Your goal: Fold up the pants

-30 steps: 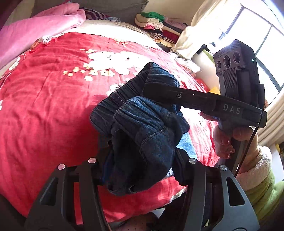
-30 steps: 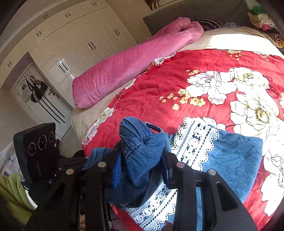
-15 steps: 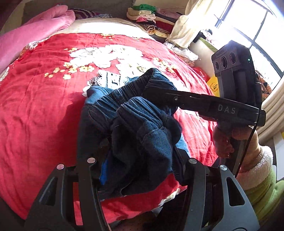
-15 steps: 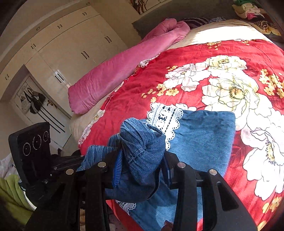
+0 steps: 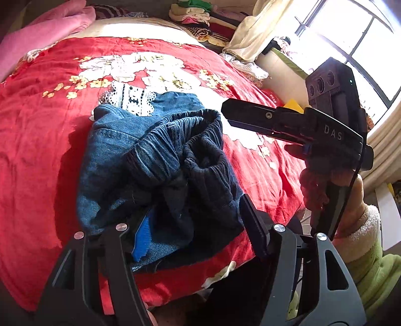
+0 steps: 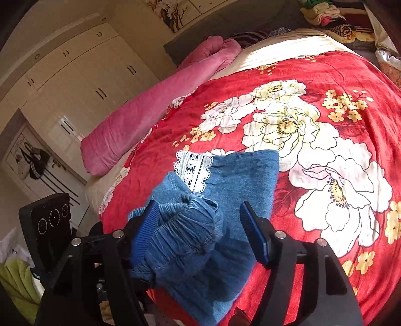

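Observation:
The blue denim pants [image 5: 140, 160] with a white lace hem [image 5: 130, 97] lie folded on the red flowered bedspread [image 5: 37, 140], the elastic waistband bunched on top near the bed's front edge. My left gripper [image 5: 195, 230] is open, its jaws spread on either side of the waistband bunch. My right gripper [image 6: 200, 230] is open too, jaws wide, with the gathered waistband [image 6: 180, 233] loose between them and the lower layer of the pants [image 6: 245, 180] lying flat beyond. The right gripper also shows in the left wrist view [image 5: 288, 123], just right of the pants.
A pink rolled quilt [image 6: 155, 110] lies along the bed's far left side. Stacked folded clothes [image 5: 198, 15] sit at the head of the bed. A window [image 5: 351, 37] and curtain are at the right, white wardrobes [image 6: 75, 82] at the left.
Both grippers have lowered the bunched waistband onto the flat part of the pants and opened, letting go. The right gripper has drawn back to the right of the cloth.

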